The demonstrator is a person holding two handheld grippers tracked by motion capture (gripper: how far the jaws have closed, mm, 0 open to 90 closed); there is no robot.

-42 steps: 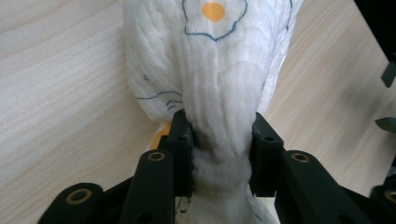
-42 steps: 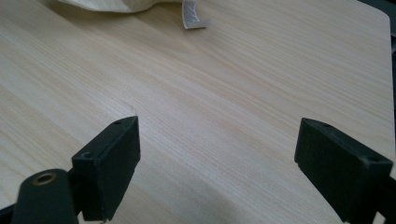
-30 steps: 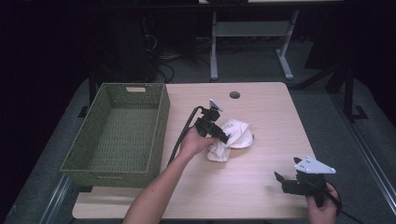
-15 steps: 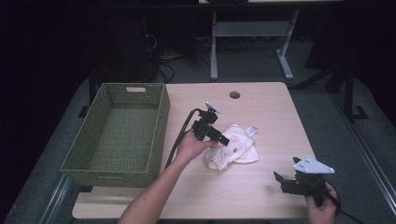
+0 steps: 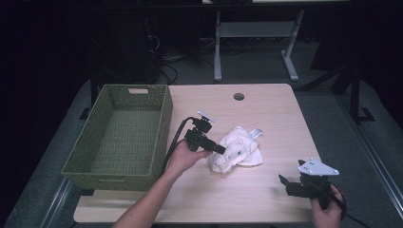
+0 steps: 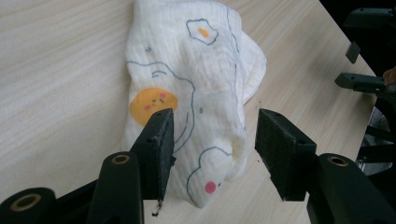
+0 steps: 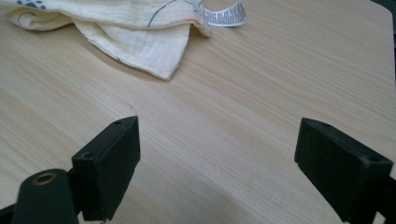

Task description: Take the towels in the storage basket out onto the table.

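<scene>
A crumpled white cloth (image 5: 240, 148) printed with fried eggs and small faces lies mid-table, its label (image 5: 256, 132) sticking out at the far side. My left gripper (image 5: 220, 149) points at the cloth's left end. Its jaws have just been opening. In the left gripper view the cloth (image 6: 201, 70) lies between the two pads (image 6: 159, 140); the right pad stands clear of it and nothing is pinched. My right gripper (image 5: 284, 182) rests near the front right corner, open over bare wood (image 7: 217, 154). The cloth's edge (image 7: 130, 28) and label (image 7: 226, 16) lie beyond it.
A green woven basket (image 5: 164, 128), with nothing in it, stands along the table's left side next to the left hand. A round cable hole (image 5: 238, 96) sits at the far middle of the light wooden table (image 5: 275, 114). The right gripper (image 6: 364, 84) is seen beyond the cloth.
My left gripper has drawn back toward the near left and its jaws stand wider. The cloth has shifted slightly nearer and settled on the table. The right gripper has not moved.
</scene>
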